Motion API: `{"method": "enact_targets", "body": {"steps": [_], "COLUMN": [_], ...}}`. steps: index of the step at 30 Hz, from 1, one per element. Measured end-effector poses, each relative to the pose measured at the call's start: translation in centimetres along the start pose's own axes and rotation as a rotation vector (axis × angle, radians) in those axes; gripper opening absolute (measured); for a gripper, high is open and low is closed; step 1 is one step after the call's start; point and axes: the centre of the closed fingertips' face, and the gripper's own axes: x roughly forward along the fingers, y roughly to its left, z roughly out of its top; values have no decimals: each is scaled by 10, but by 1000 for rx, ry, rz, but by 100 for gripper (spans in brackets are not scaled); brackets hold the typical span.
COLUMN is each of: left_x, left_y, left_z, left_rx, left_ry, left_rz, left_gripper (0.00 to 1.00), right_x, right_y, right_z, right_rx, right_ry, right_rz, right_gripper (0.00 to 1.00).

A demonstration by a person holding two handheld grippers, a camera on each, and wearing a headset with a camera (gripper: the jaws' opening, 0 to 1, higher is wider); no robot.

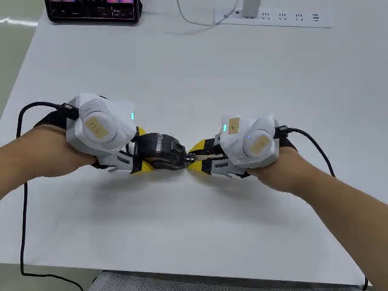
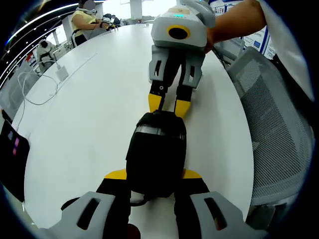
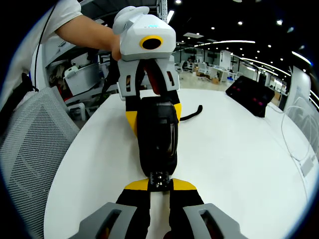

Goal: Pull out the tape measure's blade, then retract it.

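Since not yet drawn out, at step one: tape measure (image 1: 159, 150) clamped in left tool (image 2: 154, 174) over surface (image 1: 194, 79), blade hook (image 3: 158, 178) pinched by right tool (image 3: 159, 186) at case mouth. Next: pull apart straight, grips firm.

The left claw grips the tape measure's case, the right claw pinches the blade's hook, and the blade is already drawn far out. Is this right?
Not quite. The left claw grips the tape measure and the right claw pinches the hook, but the right gripper view shows the hook against the tape measure: no blade is out.
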Motion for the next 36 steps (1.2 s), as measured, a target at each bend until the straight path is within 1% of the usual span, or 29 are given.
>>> {"method": "enact_targets", "body": {"steps": [6,11,26,36], "left_x": [0,0,0,1], "left_y": [0,0,0,0], "left_z": [0,0,-1,-1], "left_rx": [9,6,6,8], "left_ry": [6,4,10,15], "left_rz": [-4,-3,-11,-10], "left_gripper": [28,28,29,29], "right_x": [-5,-8,-17,-27], "right_y": [-1,-1,-2,-4], "right_z": [-4,-6,-15,-23], "right_rx": [8,9,1,-8], "right_ry": [5,9,40,57], "right_rz": [-3,-7,-12,-18], "right_gripper": [10,10,10,9]}}
